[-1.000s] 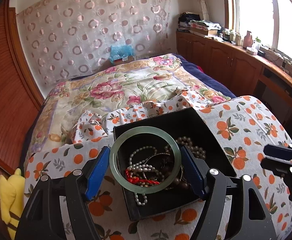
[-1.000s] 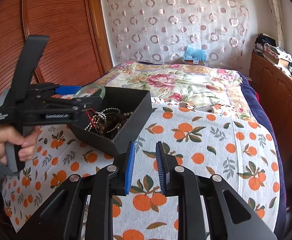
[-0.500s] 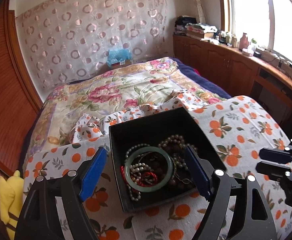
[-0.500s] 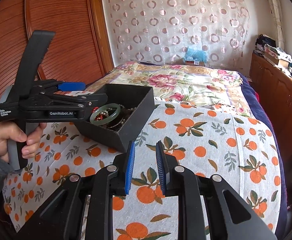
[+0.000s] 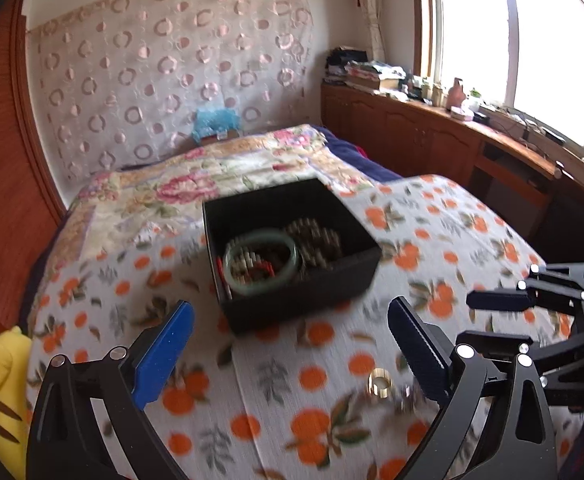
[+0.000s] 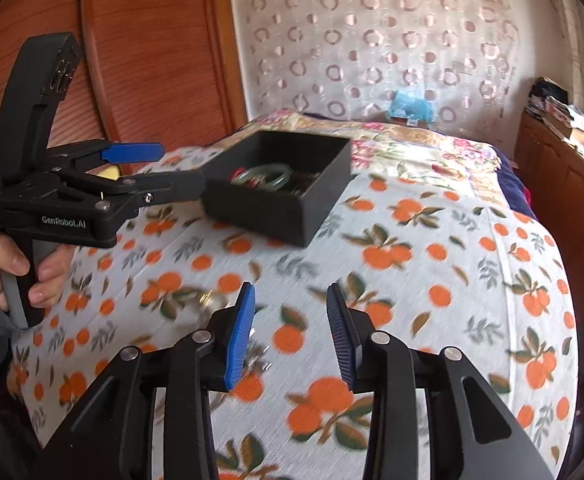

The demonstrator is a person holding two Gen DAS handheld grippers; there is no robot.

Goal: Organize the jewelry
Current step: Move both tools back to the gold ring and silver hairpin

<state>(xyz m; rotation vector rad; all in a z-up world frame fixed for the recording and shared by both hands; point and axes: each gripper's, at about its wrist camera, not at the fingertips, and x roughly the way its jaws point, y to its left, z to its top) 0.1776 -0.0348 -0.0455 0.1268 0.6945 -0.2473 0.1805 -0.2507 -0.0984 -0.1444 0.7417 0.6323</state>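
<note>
Left tool [image 6: 152, 168] marked "GenRobot.AI", just-opening jaws wide and empty, near black box [image 6: 276, 208]

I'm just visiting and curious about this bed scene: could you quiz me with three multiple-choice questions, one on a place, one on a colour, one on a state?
1. Where is the green bangle?
A. in the black box
B. on the cloth
C. in the jaws

2. What colour are the fruit prints on the cloth?
A. blue
B. orange
C. purple

3. How are the left gripper jaws?
A. clamped on the box
C. wide apart, empty
B. shut together

Answers: 1 A, it lies on the beads inside the box; 2 B, orange fruits with leaves; 3 C, nothing sits between the pads.
</note>
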